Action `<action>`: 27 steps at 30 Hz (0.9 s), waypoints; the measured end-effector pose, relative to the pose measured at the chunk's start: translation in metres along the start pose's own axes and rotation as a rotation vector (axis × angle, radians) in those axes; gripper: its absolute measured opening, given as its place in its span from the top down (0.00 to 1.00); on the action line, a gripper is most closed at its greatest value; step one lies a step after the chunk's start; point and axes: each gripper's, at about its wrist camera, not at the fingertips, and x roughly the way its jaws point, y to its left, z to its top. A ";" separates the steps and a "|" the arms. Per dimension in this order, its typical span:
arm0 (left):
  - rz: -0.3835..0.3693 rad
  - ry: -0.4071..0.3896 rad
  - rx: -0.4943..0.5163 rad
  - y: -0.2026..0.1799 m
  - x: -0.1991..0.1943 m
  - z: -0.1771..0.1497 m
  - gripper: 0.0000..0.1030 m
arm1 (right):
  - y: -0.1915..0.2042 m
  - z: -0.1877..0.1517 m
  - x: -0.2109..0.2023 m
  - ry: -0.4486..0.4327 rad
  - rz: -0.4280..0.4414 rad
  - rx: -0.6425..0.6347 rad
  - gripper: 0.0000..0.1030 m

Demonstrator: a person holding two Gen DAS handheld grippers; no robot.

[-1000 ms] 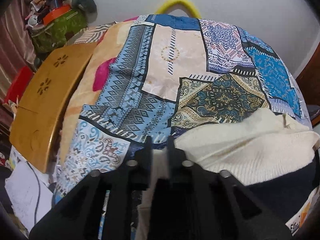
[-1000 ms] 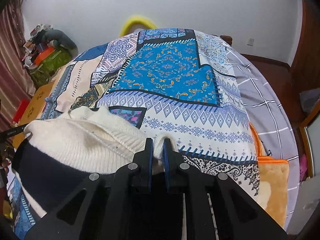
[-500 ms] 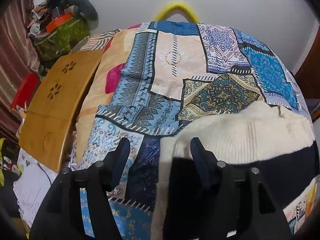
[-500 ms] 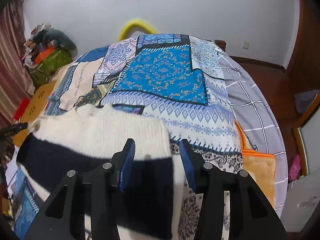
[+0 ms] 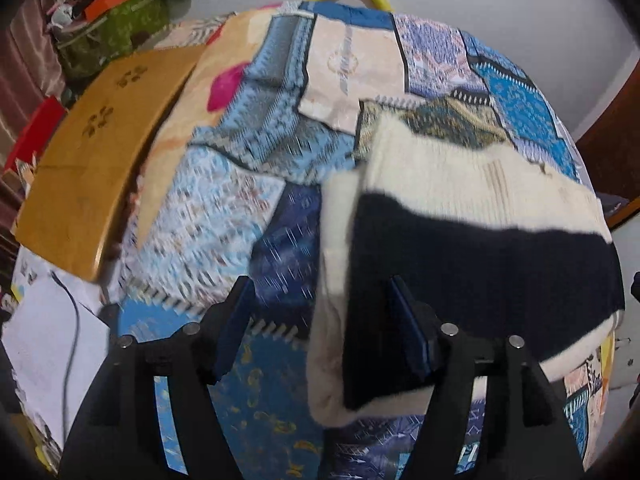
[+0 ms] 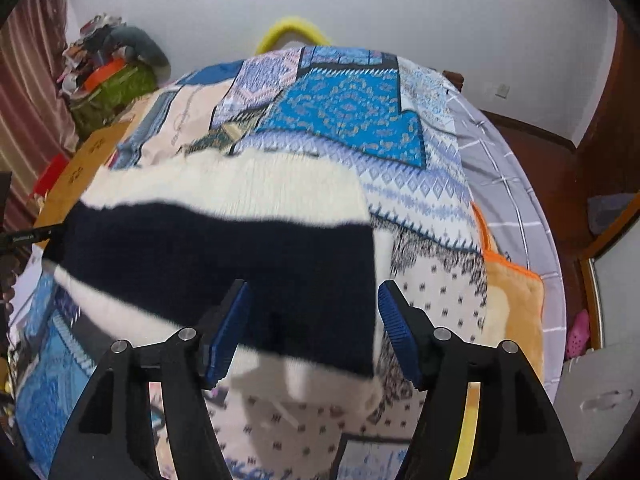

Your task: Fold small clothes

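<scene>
A small cream sweater with a wide navy band [image 5: 472,248] lies folded flat on the patchwork bedspread [image 5: 256,152]. In the left wrist view it lies at the right, its left edge between my fingers. My left gripper [image 5: 320,324] is open and empty above that edge. In the right wrist view the sweater [image 6: 224,248] fills the centre and left. My right gripper [image 6: 312,324] is open and empty above its near right corner.
A wooden board [image 5: 92,160] lies along the bed's left edge, with a green bag and clutter [image 5: 112,28] behind it. A grey checked sheet [image 6: 504,168] and an orange cushion [image 6: 516,304] lie at the bed's right side. A yellow hoop [image 6: 292,30] stands by the far wall.
Both grippers were shut on the sweater's cream edge a second ago. They opened and let it drop flat, then drew back and up a little.
</scene>
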 end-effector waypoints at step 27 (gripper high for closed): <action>-0.101 -0.023 0.067 -0.022 -0.012 -0.047 0.81 | 0.016 -0.066 -0.014 0.072 0.077 0.081 0.39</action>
